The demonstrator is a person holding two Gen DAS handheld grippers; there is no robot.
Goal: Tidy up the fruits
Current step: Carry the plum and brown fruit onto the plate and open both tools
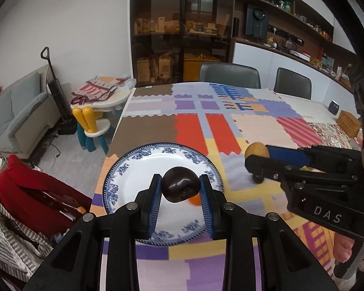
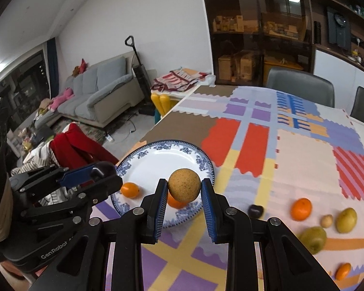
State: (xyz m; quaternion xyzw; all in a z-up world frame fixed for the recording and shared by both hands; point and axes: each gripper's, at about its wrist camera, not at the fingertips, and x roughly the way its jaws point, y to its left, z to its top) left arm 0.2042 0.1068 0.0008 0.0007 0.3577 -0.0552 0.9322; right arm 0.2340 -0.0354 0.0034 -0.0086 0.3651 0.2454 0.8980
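Both over the plate (image 2: 201, 162) for dropping: my left hand-held gripper (image 1: 180, 186) clamps a dark plum (image 1: 179, 187), my right hand-held gripper (image 2: 184, 189) clamps a tan round fruit (image 2: 184, 185).

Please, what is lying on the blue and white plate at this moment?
On the plate, two orange fruits: one near its left rim, another mostly covered by the tan round fruit held in the right tongs. The plate's near part is hidden behind the tongs.
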